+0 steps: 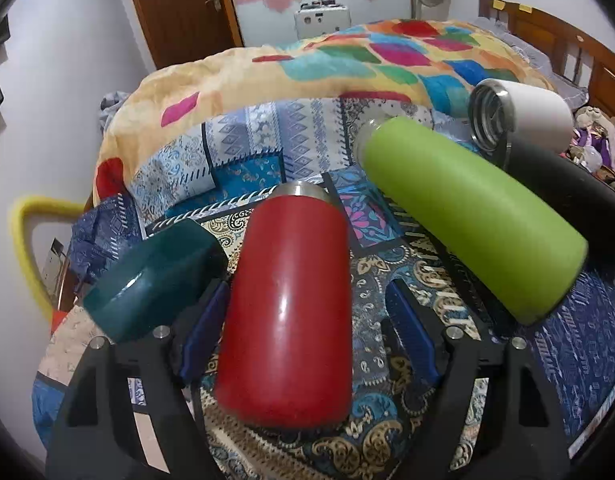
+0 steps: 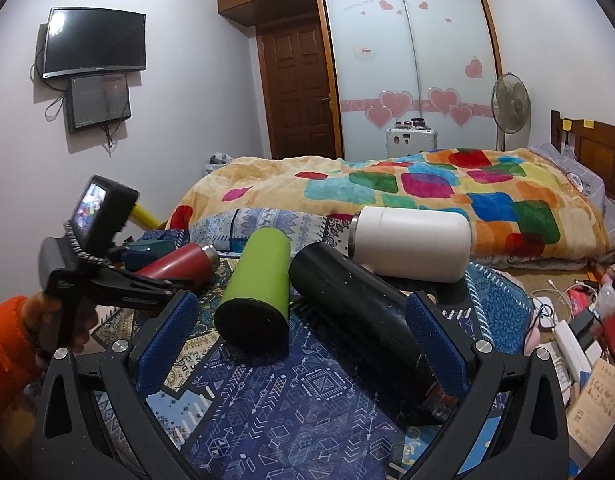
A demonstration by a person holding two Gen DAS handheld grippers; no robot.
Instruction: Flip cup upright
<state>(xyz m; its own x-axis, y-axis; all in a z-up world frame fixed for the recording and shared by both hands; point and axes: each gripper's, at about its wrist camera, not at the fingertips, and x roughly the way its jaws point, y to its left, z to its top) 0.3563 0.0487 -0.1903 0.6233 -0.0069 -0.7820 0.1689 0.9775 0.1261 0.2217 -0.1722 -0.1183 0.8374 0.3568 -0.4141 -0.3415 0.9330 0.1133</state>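
Note:
Several cups lie on their sides on a patterned blue cloth (image 1: 387, 288). A red cup (image 1: 287, 300) lies between the open blue pads of my left gripper (image 1: 303, 316), steel rim pointing away; the pads stand apart from its sides. A green cup (image 1: 471, 212), a black cup (image 1: 579, 200) and a white cup (image 1: 535, 114) lie to the right. In the right wrist view my right gripper (image 2: 303, 336) is open over the cloth, the black cup (image 2: 359, 312) lying against its right pad (image 2: 435, 340), the green cup (image 2: 255, 292) just ahead, the white cup (image 2: 411, 242) behind, the red cup (image 2: 179, 264) at left.
A dark teal cup (image 1: 155, 280) lies left of the red cup. A bed with a colourful blanket (image 2: 387, 192) rises behind the cloth. Cables, boxes and a power strip (image 2: 571, 340) clutter the floor at right. My left hand and its gripper (image 2: 87, 272) show at left.

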